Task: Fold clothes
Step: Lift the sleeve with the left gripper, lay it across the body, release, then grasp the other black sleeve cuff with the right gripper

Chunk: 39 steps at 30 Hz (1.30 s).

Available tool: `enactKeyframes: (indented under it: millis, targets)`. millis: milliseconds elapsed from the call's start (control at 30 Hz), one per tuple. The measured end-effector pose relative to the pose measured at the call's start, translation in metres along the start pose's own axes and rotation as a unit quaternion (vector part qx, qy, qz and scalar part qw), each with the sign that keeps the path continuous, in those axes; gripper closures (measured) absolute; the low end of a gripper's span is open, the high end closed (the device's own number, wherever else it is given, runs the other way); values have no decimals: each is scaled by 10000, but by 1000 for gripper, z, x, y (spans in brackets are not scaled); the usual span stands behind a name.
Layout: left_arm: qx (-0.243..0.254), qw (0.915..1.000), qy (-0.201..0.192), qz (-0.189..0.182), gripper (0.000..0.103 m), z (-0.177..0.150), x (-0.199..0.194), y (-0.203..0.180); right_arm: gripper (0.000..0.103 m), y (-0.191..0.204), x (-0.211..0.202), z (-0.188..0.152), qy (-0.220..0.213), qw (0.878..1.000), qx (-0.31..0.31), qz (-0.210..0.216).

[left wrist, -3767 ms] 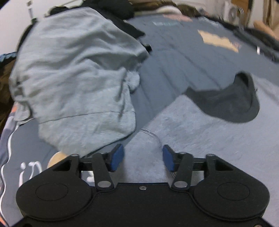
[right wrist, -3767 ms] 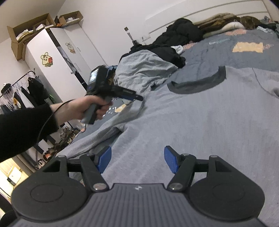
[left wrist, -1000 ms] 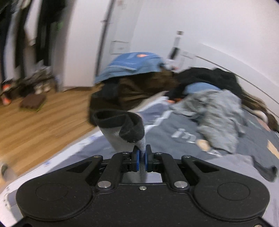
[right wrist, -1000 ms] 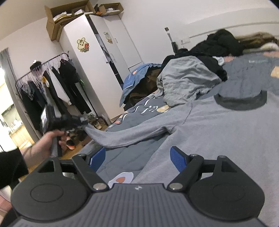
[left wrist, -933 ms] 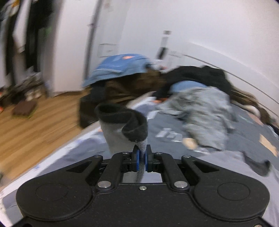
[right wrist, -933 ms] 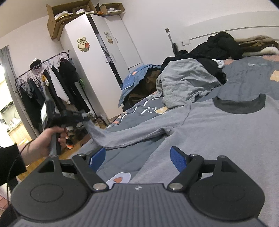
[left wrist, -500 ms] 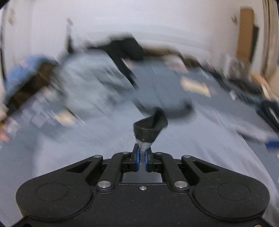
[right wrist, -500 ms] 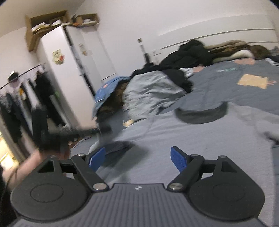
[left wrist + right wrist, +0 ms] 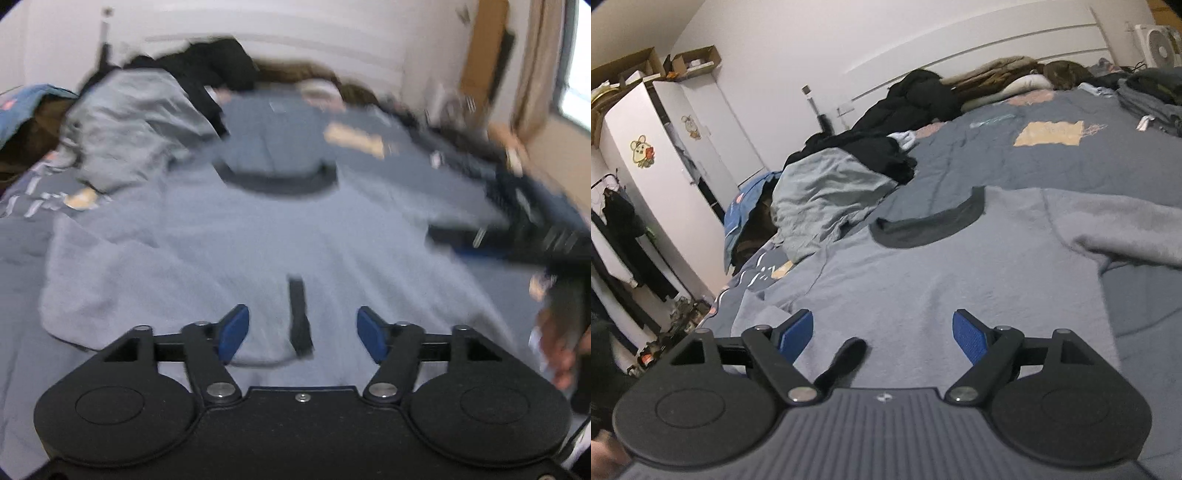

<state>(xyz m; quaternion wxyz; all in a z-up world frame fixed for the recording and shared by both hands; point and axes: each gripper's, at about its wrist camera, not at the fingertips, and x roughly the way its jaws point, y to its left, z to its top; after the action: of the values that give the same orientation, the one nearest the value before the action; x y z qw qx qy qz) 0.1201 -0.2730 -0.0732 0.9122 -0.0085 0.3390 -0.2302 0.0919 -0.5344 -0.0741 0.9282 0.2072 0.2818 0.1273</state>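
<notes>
Folding sleeves of grey sweatshirt (image 9: pixel 923 280): dark cuff (image 9: pixel 300 325) lies on body, frame centre; L gripper (image 9: pixel 301 328) & R gripper (image 9: pixel 882 332) both spread, empty; next prob. other sleeve (image 9: pixel 1126 236), right edge.

white walls | white wardrobe (image 9: pixel 665 155) — cardboard boxes (image 9: pixel 696 61) on top | window (image 9: pixel 578 74) — daylight

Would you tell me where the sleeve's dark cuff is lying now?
The dark cuff lies on the grey sweatshirt, between the open left tongs in the left wrist view, below the dark collar.

Both wrist views low over sweatshirt (image 9: pixel 258 236), facing headboard; share dark collar (image 9: pixel 927 221).
</notes>
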Motion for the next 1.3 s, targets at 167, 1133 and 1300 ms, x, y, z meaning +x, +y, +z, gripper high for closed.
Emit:
enactKeyframes:
  millis: [167, 1133, 1300]
  targets:
    - [-702, 9971, -204, 206, 39, 9, -5, 34, 21, 13, 22, -7, 490, 9983, 7, 324]
    - [-1704, 9835, -276, 544, 39, 27, 1, 70, 29, 15, 122, -25, 1167, 9891, 699, 572]
    - [-1763, 9825, -252, 548, 39, 27, 1, 71, 75, 13, 132, -31, 1169, 9900, 658, 430]
